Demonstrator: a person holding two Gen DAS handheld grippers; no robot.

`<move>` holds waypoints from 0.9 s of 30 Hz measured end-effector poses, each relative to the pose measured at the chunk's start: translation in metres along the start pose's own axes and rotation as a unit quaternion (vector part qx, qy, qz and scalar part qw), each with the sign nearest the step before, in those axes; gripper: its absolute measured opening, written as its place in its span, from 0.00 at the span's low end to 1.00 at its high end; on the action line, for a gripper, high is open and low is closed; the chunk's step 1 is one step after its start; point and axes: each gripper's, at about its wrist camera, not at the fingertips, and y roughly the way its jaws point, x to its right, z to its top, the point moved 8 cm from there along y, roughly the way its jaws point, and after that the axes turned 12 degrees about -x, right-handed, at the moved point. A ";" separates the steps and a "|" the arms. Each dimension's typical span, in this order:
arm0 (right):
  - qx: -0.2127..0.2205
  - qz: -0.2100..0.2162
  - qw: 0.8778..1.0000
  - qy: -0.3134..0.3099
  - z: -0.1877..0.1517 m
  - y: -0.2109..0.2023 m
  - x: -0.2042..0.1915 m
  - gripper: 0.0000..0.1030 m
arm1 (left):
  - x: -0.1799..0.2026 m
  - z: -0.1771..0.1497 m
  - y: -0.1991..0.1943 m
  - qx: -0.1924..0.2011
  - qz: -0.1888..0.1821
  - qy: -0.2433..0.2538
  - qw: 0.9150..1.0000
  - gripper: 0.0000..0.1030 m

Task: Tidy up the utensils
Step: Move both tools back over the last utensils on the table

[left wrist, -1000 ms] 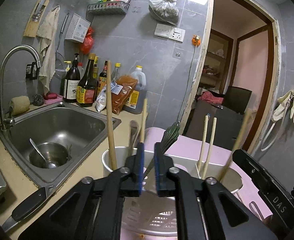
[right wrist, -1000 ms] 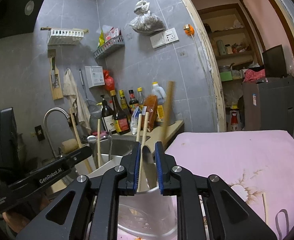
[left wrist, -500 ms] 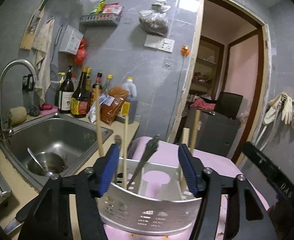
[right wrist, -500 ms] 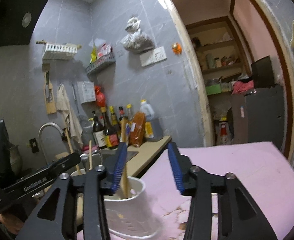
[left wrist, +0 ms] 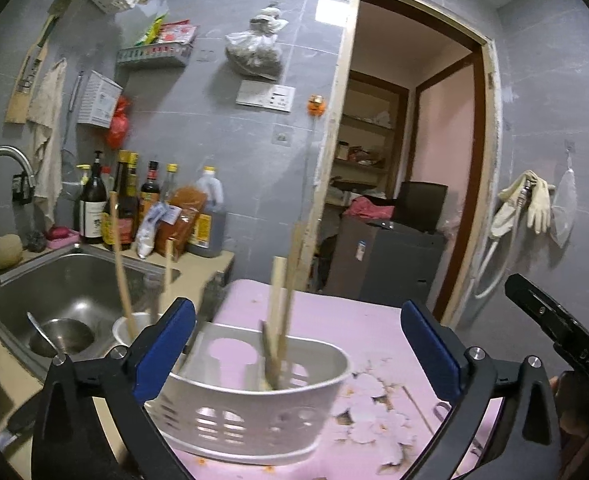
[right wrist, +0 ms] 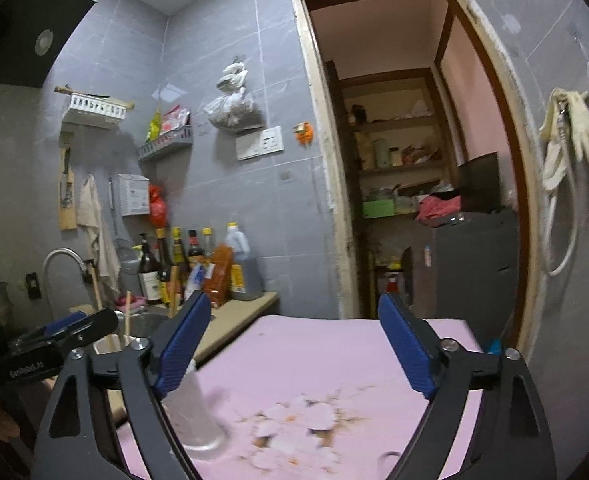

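- Left wrist view: the left hand-held gripper [left wrist: 297, 346] is spread wide, gripping nothing; the white utensil holder [left wrist: 254, 408] stands between its fingers on the pink surface [left wrist: 374, 332], wooden utensils [left wrist: 280, 308] upright inside
- Right wrist view: the right hand-held gripper [right wrist: 294, 346] gapes wide, empty, the holder [right wrist: 198, 412] blurred near left

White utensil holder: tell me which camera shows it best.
The left wrist view: the white utensil holder sits whole between the open left gripper fingers, utensils inside. The right wrist view shows only a blurred edge.
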 end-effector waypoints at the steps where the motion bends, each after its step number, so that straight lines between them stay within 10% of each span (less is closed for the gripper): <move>1: -0.002 -0.007 1.000 -0.002 -0.001 -0.004 0.005 0.89 | 0.006 -0.001 0.001 -0.002 -0.004 0.004 1.000 0.98; 16: -0.063 -0.066 0.996 -0.018 -0.038 -0.028 0.070 1.00 | 0.076 -0.041 0.027 -0.067 -0.062 0.048 0.995 0.98; 27: -0.207 -0.070 0.976 -0.013 -0.099 -0.001 0.096 0.99 | 0.093 -0.089 0.071 -0.189 -0.056 0.072 0.978 0.98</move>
